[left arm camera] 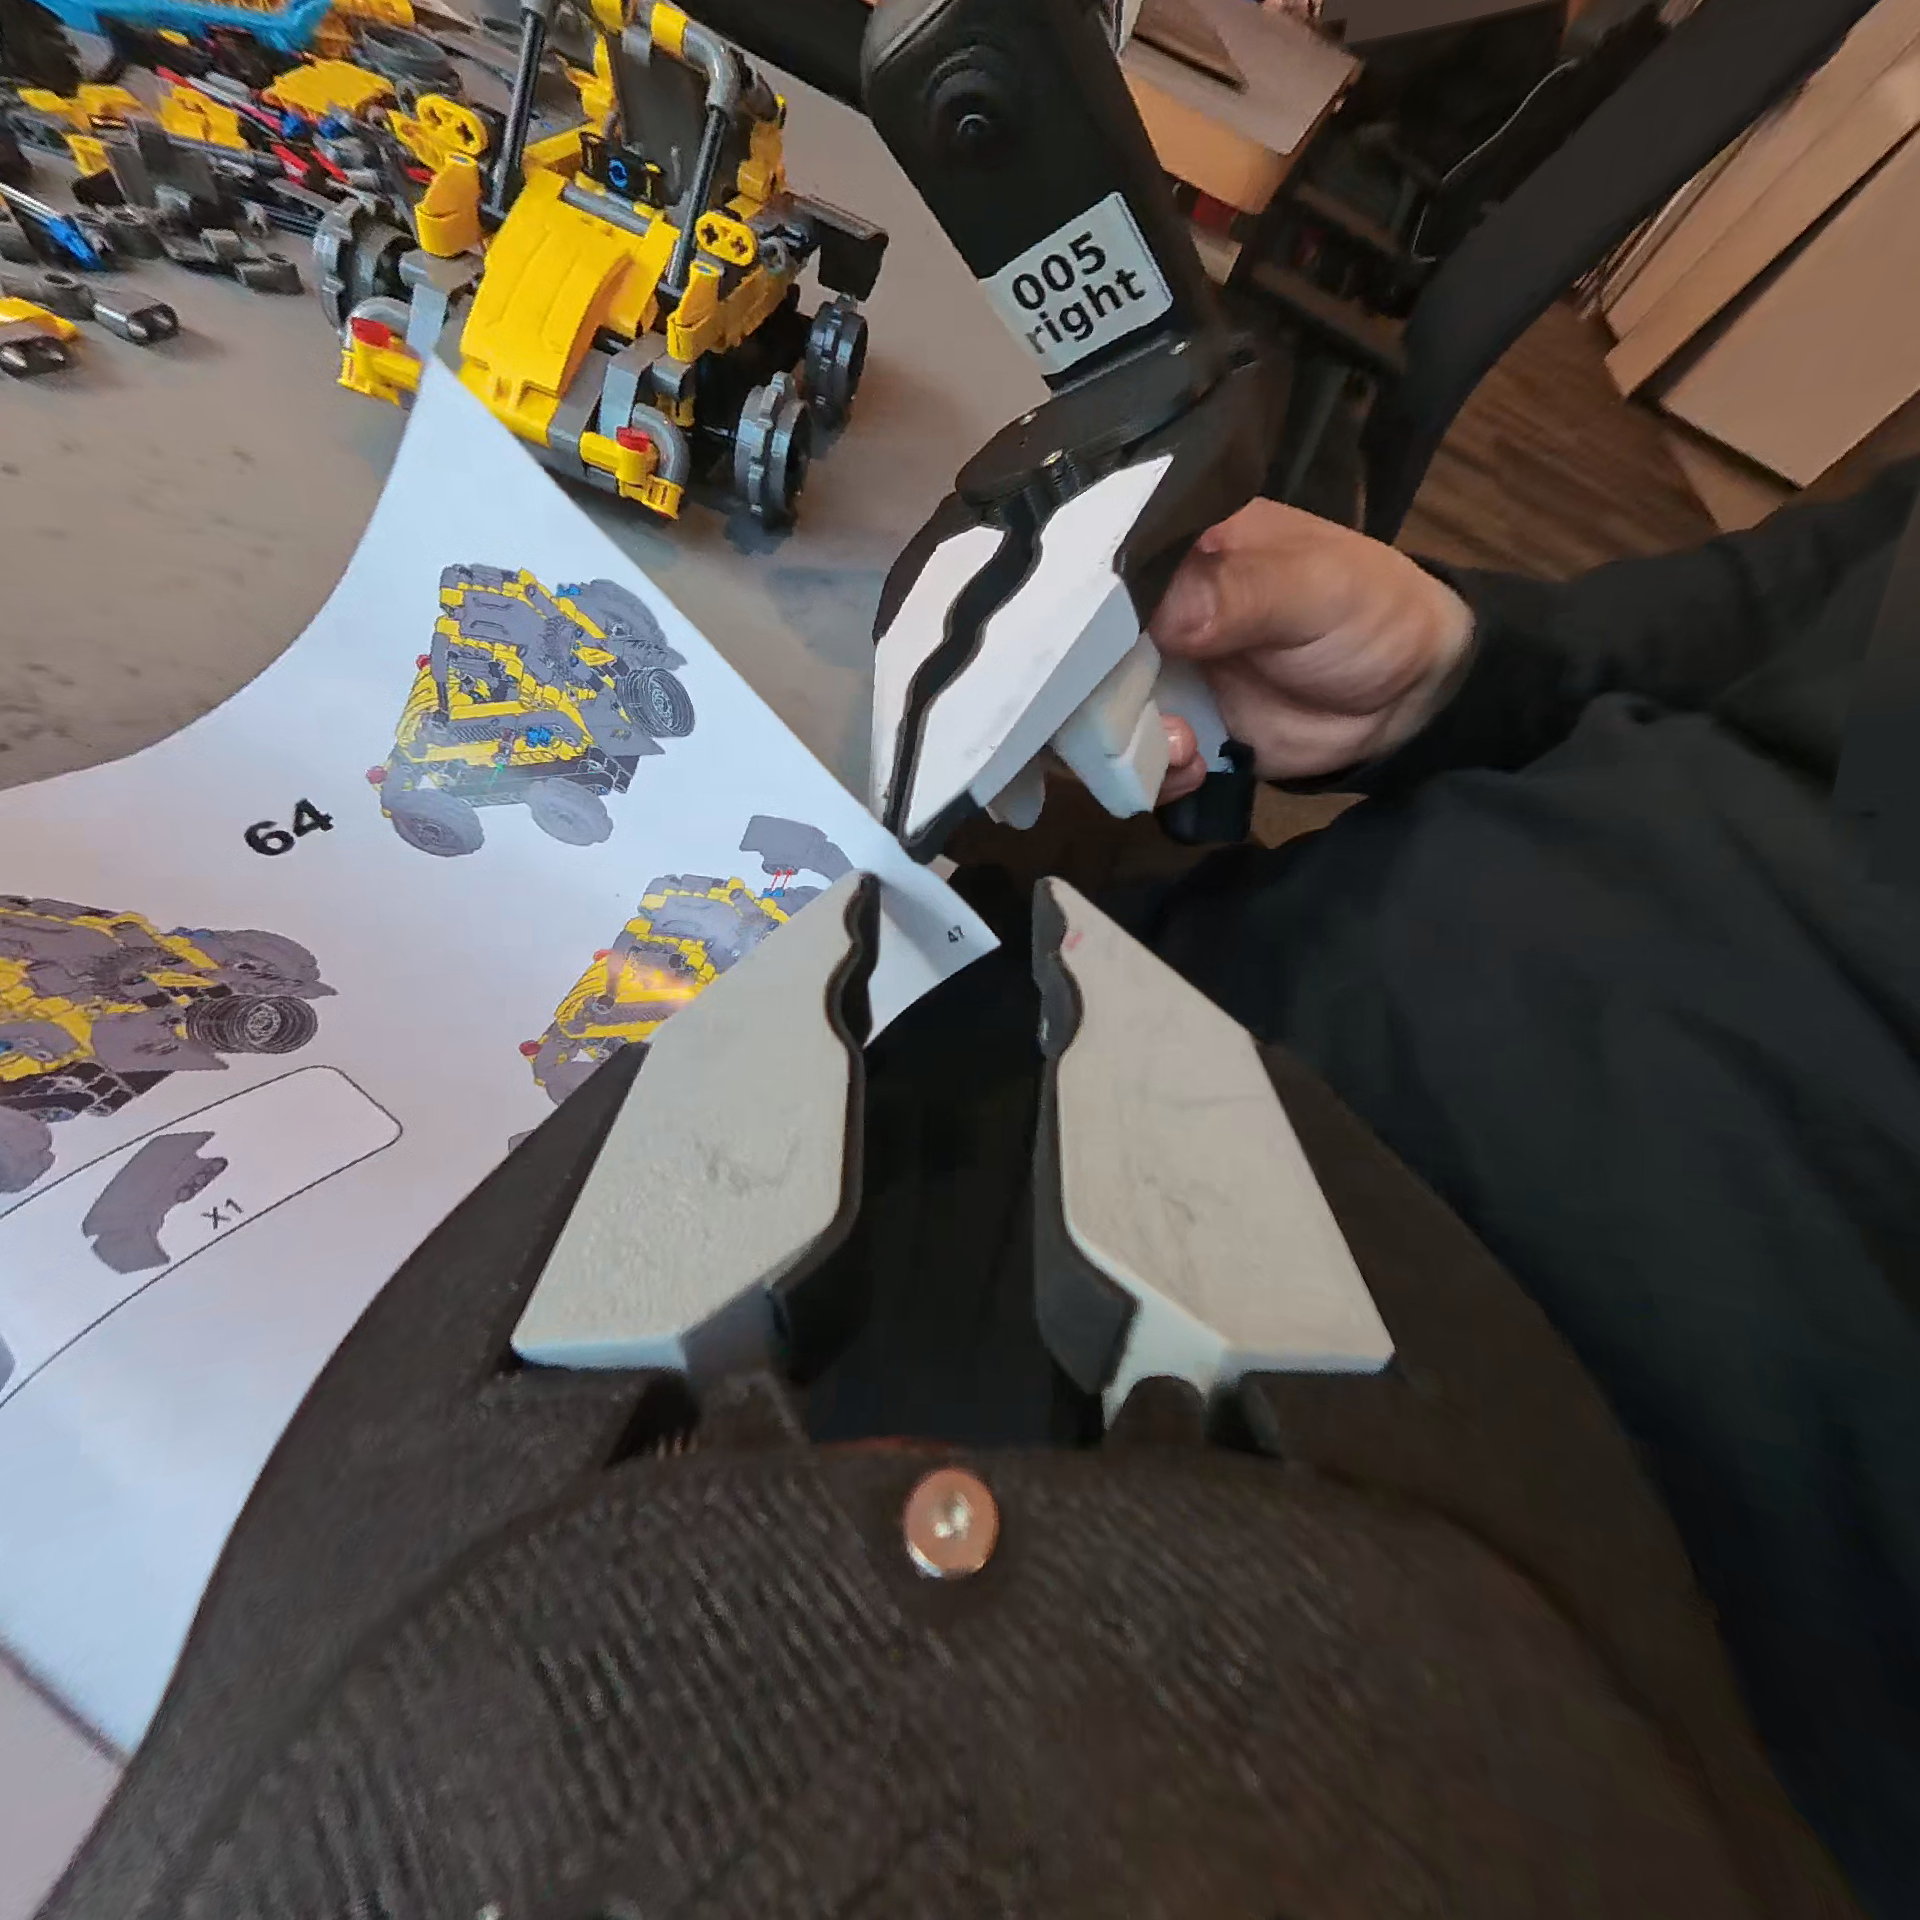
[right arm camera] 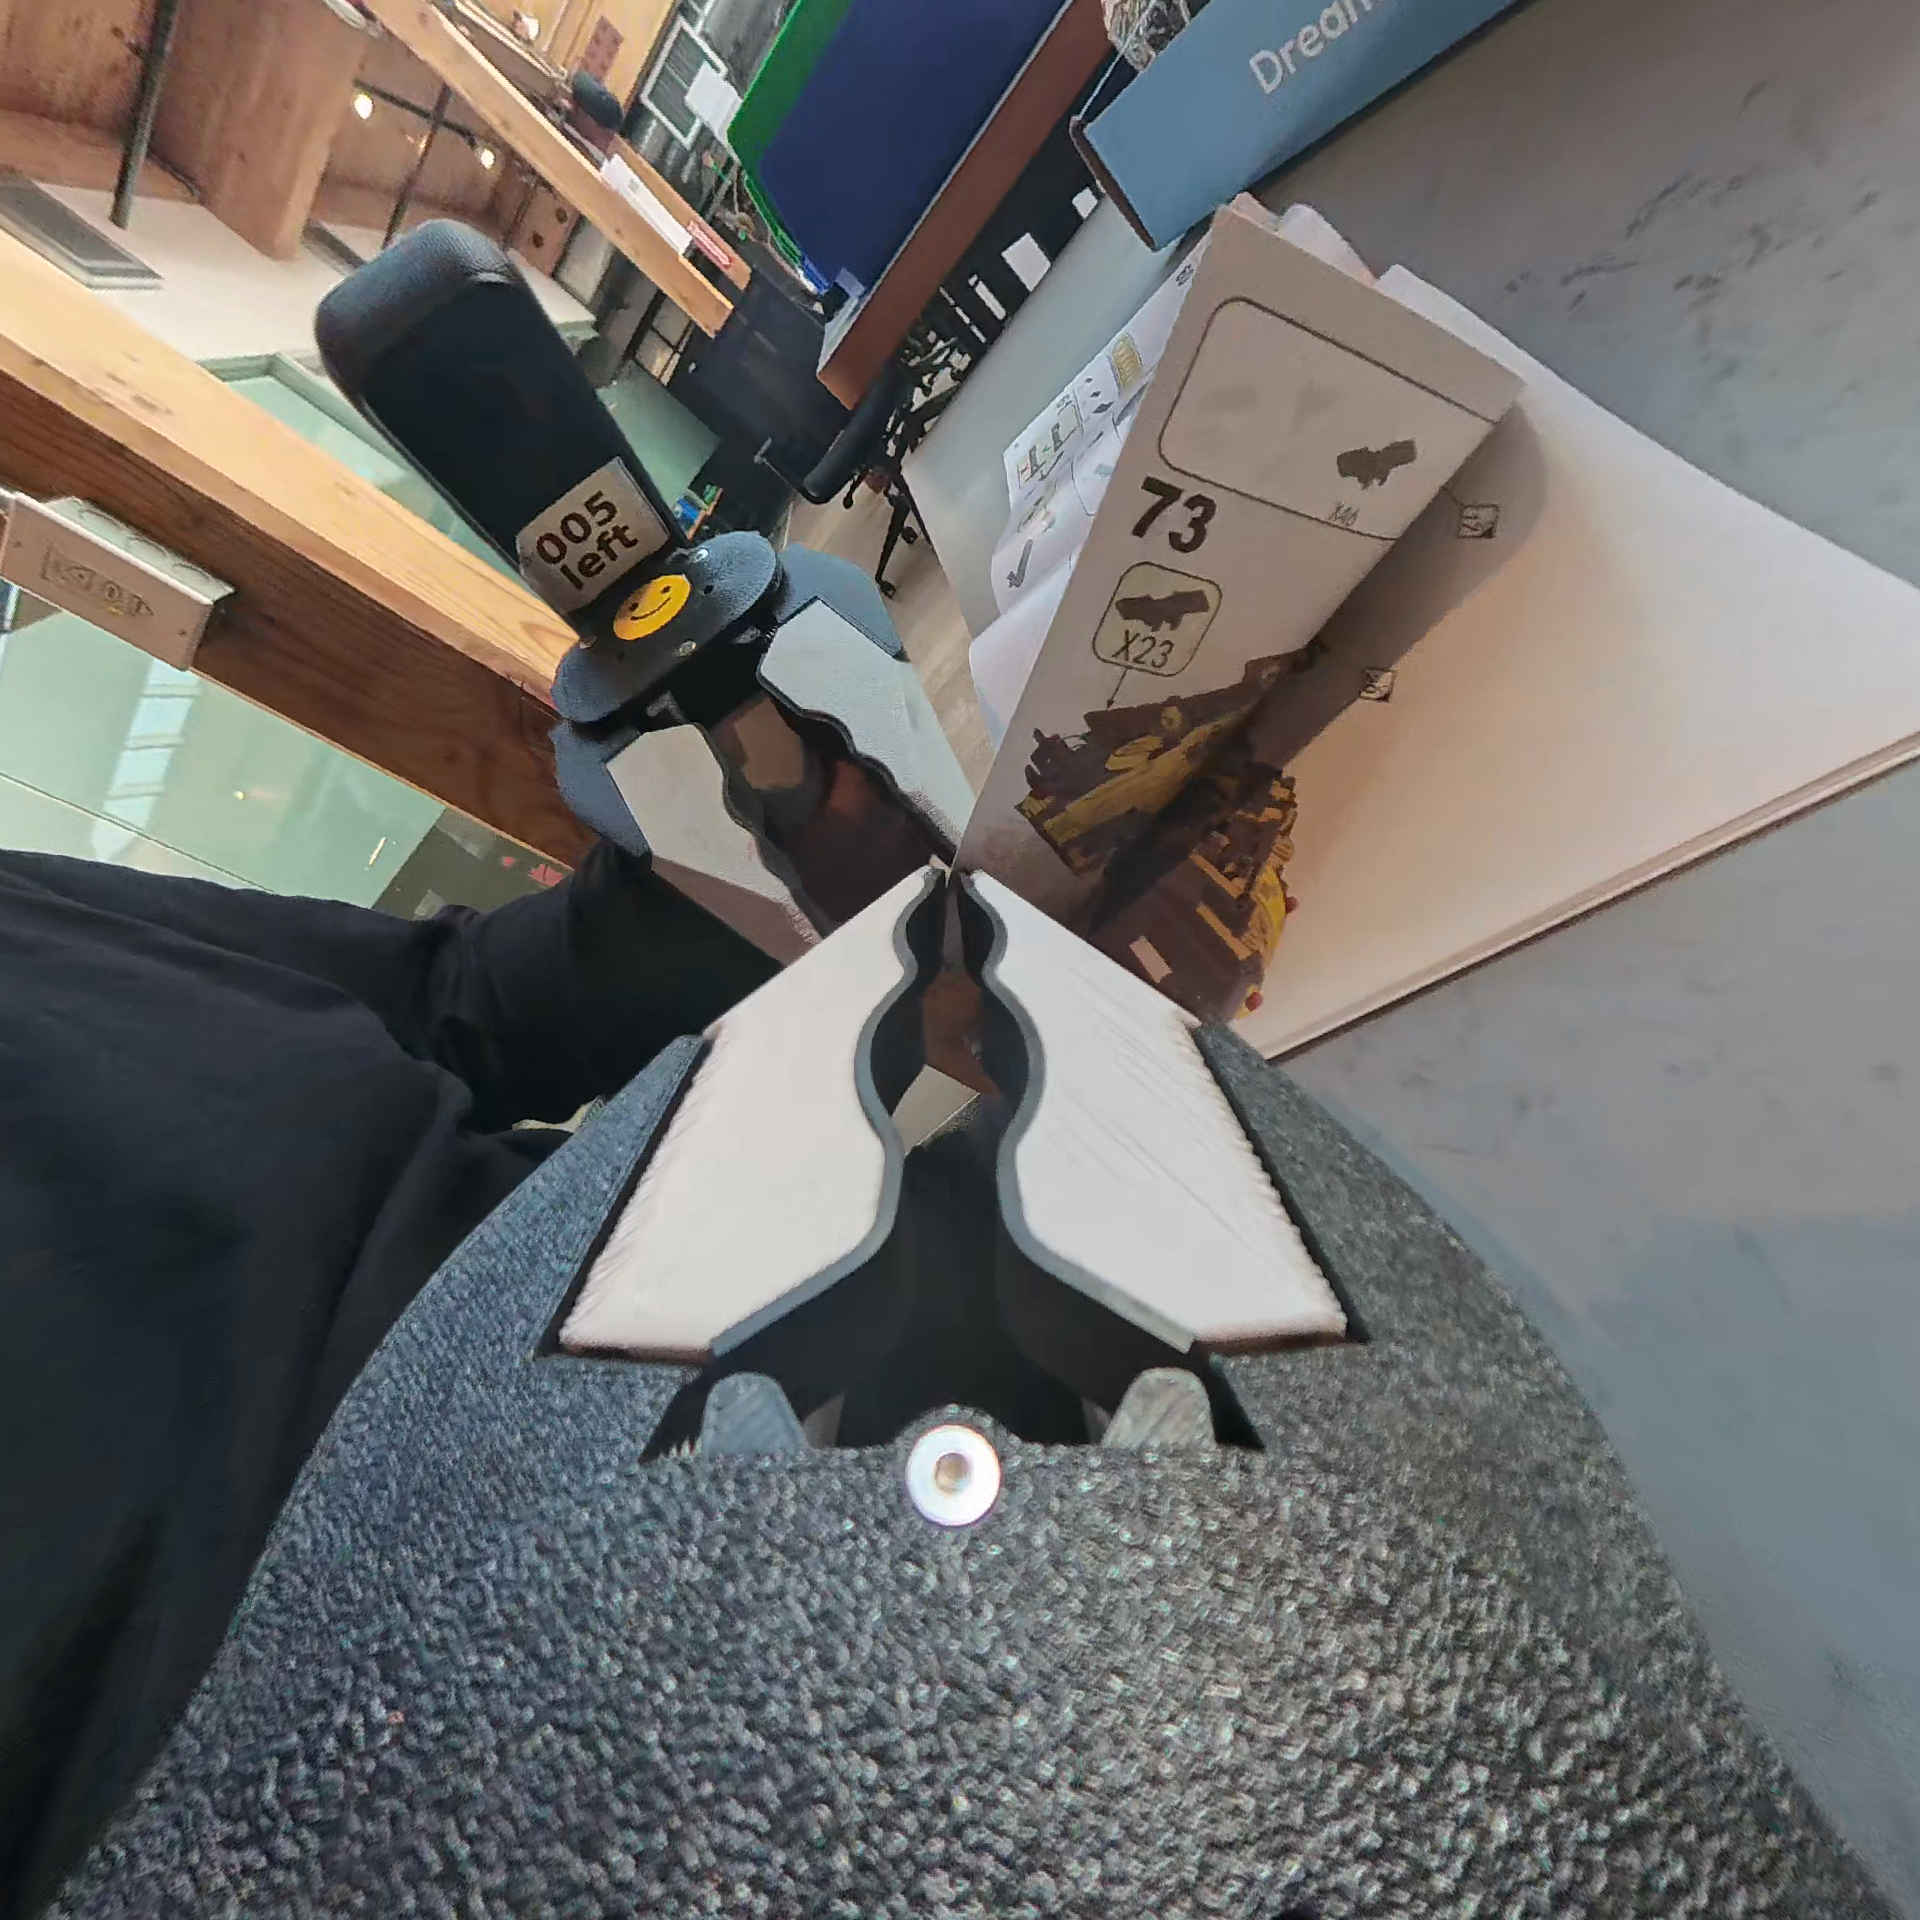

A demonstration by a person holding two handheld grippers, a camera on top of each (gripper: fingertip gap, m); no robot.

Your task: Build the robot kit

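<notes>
The fingers (right arm camera: 831, 1091) of the right gripper (right arm camera: 943, 883) pinch the page (right arm camera: 1226, 623) at its corner; the left gripper (left arm camera: 951, 914), wide open, waits just beside that corner.

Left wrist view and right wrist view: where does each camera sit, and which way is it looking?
Left wrist view: sits on the left tongs, which are open, and looks past them at the booklet page, a yellow toy vehicle on the table, the right tongs and the person's hand holding them.
Right wrist view: sits on the right tongs, shut on the booklet page's corner, facing the left tongs; dark clothing shows at left.
Shared: both tongs and the booklet page.
</notes>
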